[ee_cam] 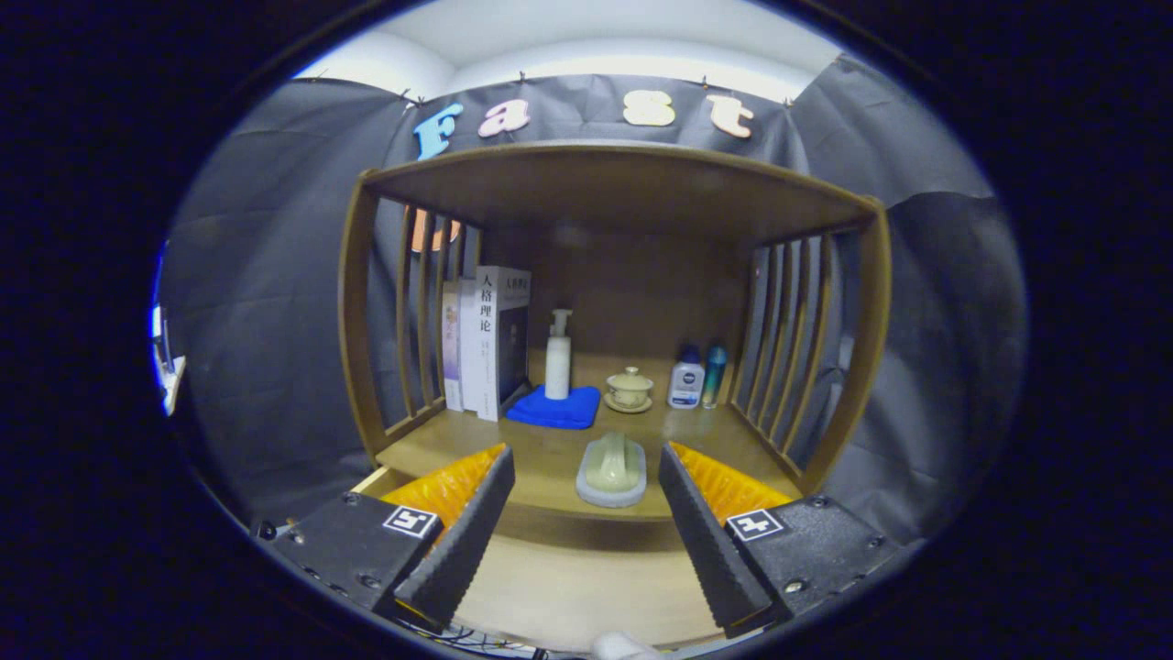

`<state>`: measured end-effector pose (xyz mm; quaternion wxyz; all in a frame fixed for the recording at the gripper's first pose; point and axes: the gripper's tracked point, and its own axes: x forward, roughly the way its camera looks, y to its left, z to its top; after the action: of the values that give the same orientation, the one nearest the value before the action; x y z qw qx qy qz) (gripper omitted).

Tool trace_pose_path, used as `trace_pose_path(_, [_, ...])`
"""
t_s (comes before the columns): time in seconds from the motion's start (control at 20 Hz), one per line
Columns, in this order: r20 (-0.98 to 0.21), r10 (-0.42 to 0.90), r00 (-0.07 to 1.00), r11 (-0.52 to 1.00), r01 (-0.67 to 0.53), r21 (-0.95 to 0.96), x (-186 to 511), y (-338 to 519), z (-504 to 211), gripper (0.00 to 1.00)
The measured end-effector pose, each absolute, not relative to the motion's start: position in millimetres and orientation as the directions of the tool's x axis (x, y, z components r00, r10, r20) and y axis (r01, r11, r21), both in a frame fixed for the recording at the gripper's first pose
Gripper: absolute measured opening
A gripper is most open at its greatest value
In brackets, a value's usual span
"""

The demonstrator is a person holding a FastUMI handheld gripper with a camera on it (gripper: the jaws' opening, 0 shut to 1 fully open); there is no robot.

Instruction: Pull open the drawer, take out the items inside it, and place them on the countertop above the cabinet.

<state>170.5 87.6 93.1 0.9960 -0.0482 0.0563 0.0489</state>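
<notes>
Brush (611,469) sits on bench (550,458) at 12 o'clock between my spread, empty fingers (586,532); I should retreat straight, avoiding it.

A wooden cabinet (623,183) with slatted sides (788,339) is set against black cloth walls (266,302). Its countertop (550,458) is overhung by a top shelf. A pale ceiling (605,37) is seen above, evenly lit.

A brush (611,469) is set at the countertop's (541,454) front edge; behind it, books (486,339) are stood left and bottles (696,378) right.
</notes>
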Motion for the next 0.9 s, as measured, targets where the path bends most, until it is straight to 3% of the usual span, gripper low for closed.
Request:
trace_pose_path(0.4, [-0.07,0.043,0.997,0.996,-0.048,-0.071,97,57,39,1.0])
trace_pose_path(0.9, [-0.168,0.056,0.984,0.998,-0.058,-0.006,56,62,-66,1.0])
